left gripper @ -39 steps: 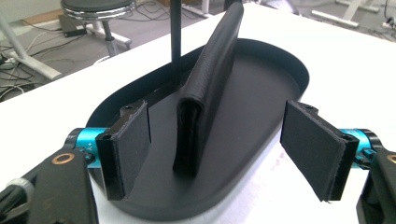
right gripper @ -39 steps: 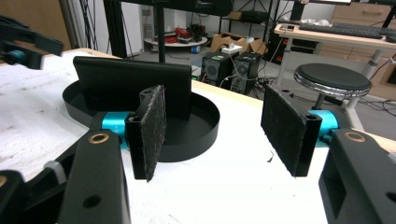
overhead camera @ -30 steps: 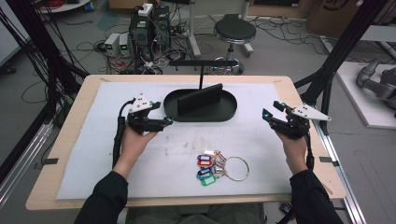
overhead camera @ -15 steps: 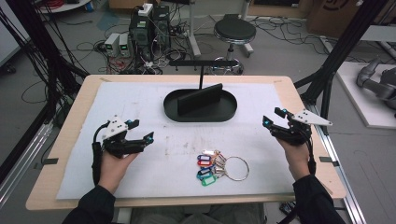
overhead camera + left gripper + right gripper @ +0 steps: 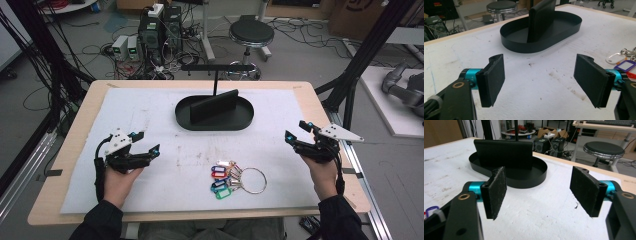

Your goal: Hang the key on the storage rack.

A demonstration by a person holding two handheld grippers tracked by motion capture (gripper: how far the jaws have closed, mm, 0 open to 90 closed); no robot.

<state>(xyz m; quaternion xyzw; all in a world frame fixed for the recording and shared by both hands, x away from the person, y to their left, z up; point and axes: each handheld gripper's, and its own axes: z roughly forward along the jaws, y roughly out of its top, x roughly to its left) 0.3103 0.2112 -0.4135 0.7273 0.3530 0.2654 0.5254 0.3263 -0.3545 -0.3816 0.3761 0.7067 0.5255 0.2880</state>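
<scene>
Both the left gripper (image 5: 146,145) and right gripper (image 5: 295,134) gape empty, the right's jaws just widened; key tags (image 5: 225,178) lie near the table's front edge, black tray (image 5: 214,120) behind.

High view above the table (image 5: 150,107), facing forward-down — both gripper views low, seemingly toward the shared black tray (image 5: 214,122).

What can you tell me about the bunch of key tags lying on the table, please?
The bunch of key tags lies flat on the white table cover, near the front edge, in front of the black oval tray and between the two grippers, touched by neither. Several small plastic tags, white, red, blue, purple and green as far as can be told, fan out leftward from small rings joined to one large, thin metal ring at the right. Any labels are too small to read.
</scene>
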